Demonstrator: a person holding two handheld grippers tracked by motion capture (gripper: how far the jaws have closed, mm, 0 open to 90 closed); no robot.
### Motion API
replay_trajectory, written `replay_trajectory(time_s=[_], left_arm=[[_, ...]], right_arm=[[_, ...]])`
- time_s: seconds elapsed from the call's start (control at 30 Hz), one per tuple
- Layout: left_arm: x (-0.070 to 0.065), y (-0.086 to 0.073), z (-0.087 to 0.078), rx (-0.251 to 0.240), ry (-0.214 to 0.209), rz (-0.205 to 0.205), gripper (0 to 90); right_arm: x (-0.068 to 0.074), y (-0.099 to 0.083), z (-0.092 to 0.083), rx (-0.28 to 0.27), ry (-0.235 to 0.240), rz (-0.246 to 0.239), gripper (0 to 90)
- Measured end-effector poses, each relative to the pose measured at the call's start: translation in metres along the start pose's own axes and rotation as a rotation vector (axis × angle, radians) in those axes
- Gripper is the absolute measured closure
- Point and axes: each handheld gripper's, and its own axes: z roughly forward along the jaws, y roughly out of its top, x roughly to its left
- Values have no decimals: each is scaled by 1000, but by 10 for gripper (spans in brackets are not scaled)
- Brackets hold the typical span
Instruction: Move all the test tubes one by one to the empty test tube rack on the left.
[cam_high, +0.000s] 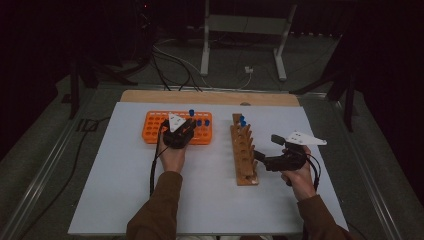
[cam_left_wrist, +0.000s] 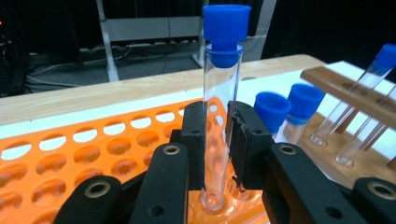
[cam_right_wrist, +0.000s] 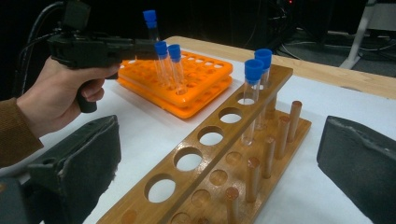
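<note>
My left gripper (cam_left_wrist: 218, 135) is shut on a clear test tube with a blue cap (cam_left_wrist: 219, 93), held upright over the orange rack (cam_left_wrist: 93, 154). The tube's lower end is down among the rack's holes, and its cap (cam_right_wrist: 150, 21) stands higher than the two capped tubes (cam_right_wrist: 168, 51) next to it in that rack. In the high view the left gripper (cam_high: 186, 125) is over the orange rack's (cam_high: 152, 127) right part. My right gripper (cam_high: 267, 147) is open with nothing between its jaws, beside the wooden rack (cam_high: 243, 150), which holds two capped tubes (cam_right_wrist: 257, 65) at its far end.
The racks stand on a white board (cam_high: 125, 190) over a wooden table edge (cam_high: 210, 97). The wooden rack (cam_right_wrist: 196, 158) has several free holes and a row of pegs (cam_right_wrist: 268, 154). Cables (cam_high: 170, 65) and a metal stand (cam_high: 205, 45) are on the floor behind.
</note>
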Motion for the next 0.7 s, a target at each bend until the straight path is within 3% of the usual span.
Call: replay_trajectory(time_s=[0.5,0.7], left_arm=[[-1,-18,7,48,13,1,779],[-2,-21,7,123,14,61,783]], right_arm=[[1,-3,2,13,6,2,0],[2,-4,3,13,8,1,0]])
